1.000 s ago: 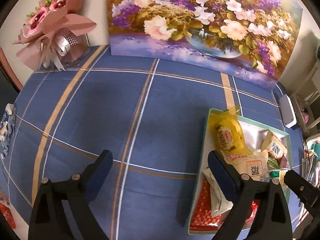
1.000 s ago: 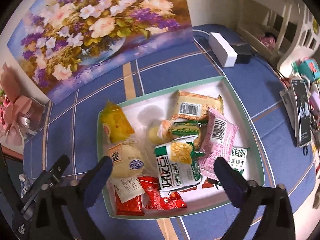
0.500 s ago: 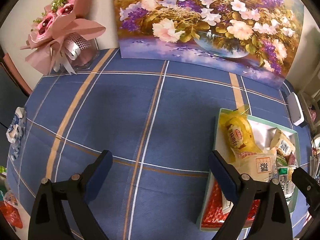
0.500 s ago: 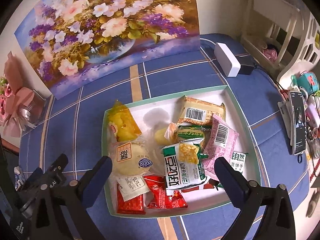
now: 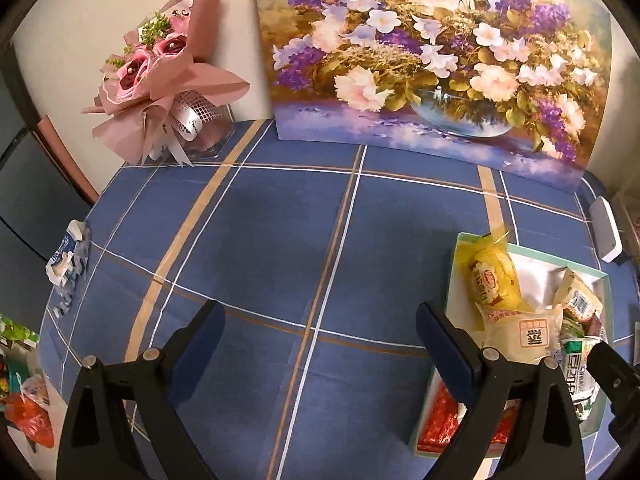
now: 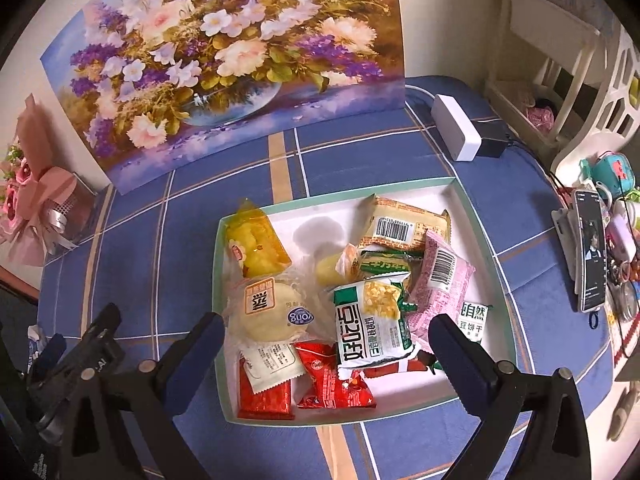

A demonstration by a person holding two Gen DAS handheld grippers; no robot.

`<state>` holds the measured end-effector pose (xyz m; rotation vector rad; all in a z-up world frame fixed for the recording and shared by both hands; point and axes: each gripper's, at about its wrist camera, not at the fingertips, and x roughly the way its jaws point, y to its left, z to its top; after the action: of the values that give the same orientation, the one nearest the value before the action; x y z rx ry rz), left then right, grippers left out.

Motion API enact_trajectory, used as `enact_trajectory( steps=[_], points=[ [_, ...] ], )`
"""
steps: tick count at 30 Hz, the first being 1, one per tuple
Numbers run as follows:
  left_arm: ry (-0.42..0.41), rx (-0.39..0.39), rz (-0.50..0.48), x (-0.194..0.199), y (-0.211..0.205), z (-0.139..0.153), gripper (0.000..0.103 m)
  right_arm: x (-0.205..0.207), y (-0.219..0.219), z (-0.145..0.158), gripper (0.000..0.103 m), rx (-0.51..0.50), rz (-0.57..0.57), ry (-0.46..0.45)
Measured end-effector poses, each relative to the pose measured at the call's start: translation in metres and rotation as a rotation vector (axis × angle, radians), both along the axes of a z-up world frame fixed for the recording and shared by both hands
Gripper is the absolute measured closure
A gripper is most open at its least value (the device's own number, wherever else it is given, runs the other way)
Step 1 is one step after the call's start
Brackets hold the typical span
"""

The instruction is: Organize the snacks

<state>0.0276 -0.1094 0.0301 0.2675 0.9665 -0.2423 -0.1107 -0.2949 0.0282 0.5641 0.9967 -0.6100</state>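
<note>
A shallow green-rimmed white box (image 6: 468,204) on the blue checked tablecloth holds several snack packs: a yellow pack (image 6: 256,244), a round bun (image 6: 268,312), a green-white corn pack (image 6: 372,320), a pink pack (image 6: 440,280), red packs (image 6: 332,380). My right gripper (image 6: 324,336) is open and empty above the box's near side. My left gripper (image 5: 320,328) is open and empty over bare cloth left of the box (image 5: 450,280). The yellow pack (image 5: 492,276) shows there too.
A flower painting (image 5: 432,56) leans on the back wall. A pink bouquet (image 5: 160,80) stands at the back left. A white adapter (image 6: 456,132) and a phone (image 6: 590,256) lie right of the box. A blue-white wrapper (image 5: 66,260) lies at the left table edge.
Both grippers have risen and drawn back a little, so the views show more of the table. Nothing was taken hold of; the snacks have not moved.
</note>
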Motion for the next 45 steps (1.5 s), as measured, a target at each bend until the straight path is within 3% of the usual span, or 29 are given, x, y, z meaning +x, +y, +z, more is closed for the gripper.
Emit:
enact_trajectory(
  steps=[25, 45],
  points=[
    [0.021, -0.023, -0.018, -0.033, 0.059, 0.002, 0.007, -0.035, 0.052, -0.006, 0.000, -0.037, 0.045, -0.053],
    [0.036, -0.028, -0.001, -0.037, 0.076, -0.006, 0.007, -0.029, 0.067, -0.015, 0.000, -0.056, 0.099, -0.011]
  ],
)
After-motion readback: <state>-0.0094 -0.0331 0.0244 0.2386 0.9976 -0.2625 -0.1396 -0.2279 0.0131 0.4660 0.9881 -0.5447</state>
